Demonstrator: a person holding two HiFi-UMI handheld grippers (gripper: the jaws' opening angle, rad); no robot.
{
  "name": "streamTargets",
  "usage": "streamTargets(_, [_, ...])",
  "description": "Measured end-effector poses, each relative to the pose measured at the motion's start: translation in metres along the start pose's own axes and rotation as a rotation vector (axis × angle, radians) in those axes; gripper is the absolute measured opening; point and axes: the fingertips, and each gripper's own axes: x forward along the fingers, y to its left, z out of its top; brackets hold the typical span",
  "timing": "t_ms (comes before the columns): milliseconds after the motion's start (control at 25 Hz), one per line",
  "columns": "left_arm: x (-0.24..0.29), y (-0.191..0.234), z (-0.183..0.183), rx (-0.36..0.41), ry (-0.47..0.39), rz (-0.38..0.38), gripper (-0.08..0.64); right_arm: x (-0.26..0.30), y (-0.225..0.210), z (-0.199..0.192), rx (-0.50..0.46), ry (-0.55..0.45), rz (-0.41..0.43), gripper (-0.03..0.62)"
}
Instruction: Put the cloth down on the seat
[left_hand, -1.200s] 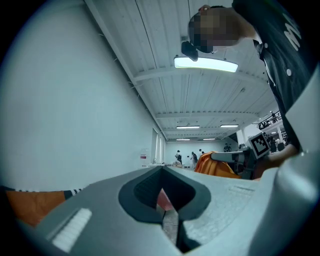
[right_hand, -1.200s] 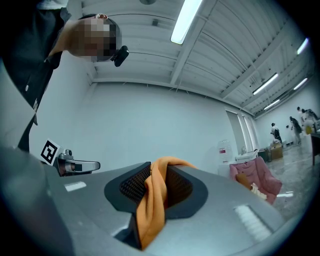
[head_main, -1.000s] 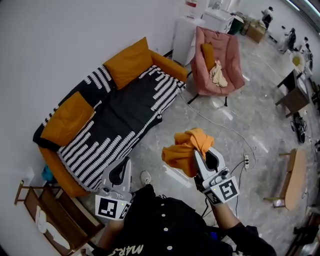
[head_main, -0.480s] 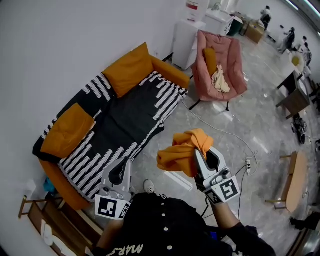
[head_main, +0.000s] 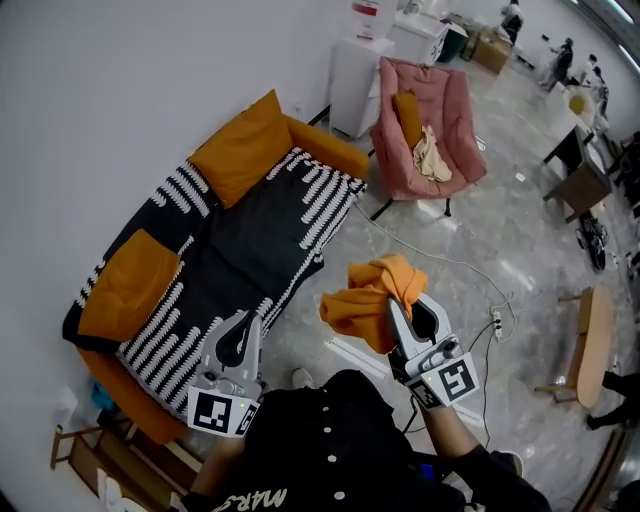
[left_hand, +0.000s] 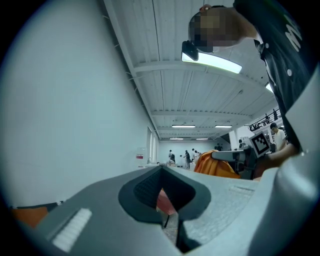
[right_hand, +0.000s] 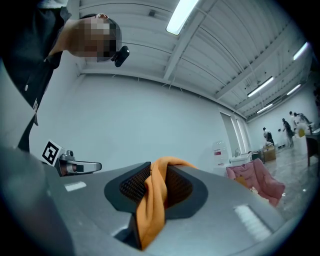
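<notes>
My right gripper (head_main: 402, 298) is shut on an orange cloth (head_main: 370, 298), which hangs bunched over the marble floor in front of me. In the right gripper view the orange cloth (right_hand: 154, 199) runs pinched between the jaws of the right gripper (right_hand: 152, 175). My left gripper (head_main: 243, 335) is shut with nothing in it, held near the sofa's front edge; the left gripper (left_hand: 161, 182) shows closed jaws in its own view. The sofa seat (head_main: 240, 245), black with white stripes, lies ahead and to the left, apart from the cloth.
Two orange cushions (head_main: 240, 145) lean on the sofa back. A pink armchair (head_main: 425, 125) with a pale cloth (head_main: 430, 155) stands beyond, next to a white cabinet (head_main: 355, 70). A cable and power strip (head_main: 495, 320) lie on the floor. A wooden table (head_main: 585, 345) is at the right.
The view has shifted slightly toward the sofa. Both grippers keep their places and the cloth stays held in the right one.
</notes>
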Motion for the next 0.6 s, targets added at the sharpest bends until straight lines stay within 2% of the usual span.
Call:
streamTargets(320, [0.012, 0.019, -0.011, -0.012, 0.03, -0.007, 0.0, 0.007, -0.008, -0.011, 0.021, 0.03, -0.034, 0.109])
streamTargets(600, [0.044, 0.026, -0.017, -0.013, 0.037, -0.027, 0.0, 0.028, -0.03, -0.015, 0.018, 0.028, -0.042, 0.109])
